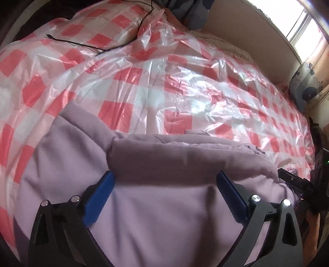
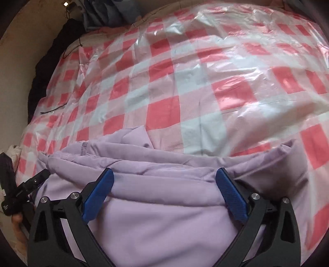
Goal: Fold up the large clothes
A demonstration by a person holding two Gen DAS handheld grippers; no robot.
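A lilac padded garment (image 1: 156,197) lies in folded layers at the near edge of a bed under a pink-and-white checked plastic sheet (image 1: 164,86). My left gripper (image 1: 165,176) stands open just above the garment, its blue pads (image 1: 98,199) spread wide with cloth below them, nothing pinched. In the right wrist view the same lilac garment (image 2: 160,205) shows stacked folds and a sleeve end at the right. My right gripper (image 2: 164,174) is also open over it, its blue pads (image 2: 232,197) wide apart. The other gripper (image 1: 296,182) shows at the right edge of the left view.
A thin black cable (image 1: 98,44) runs across the sheet at the far left. Blue-grey clothes (image 1: 189,12) are heaped at the head of the bed. A patterned cushion (image 1: 304,86) leans by the window wall. Dark cloth (image 2: 49,67) hangs off the bed's far side.
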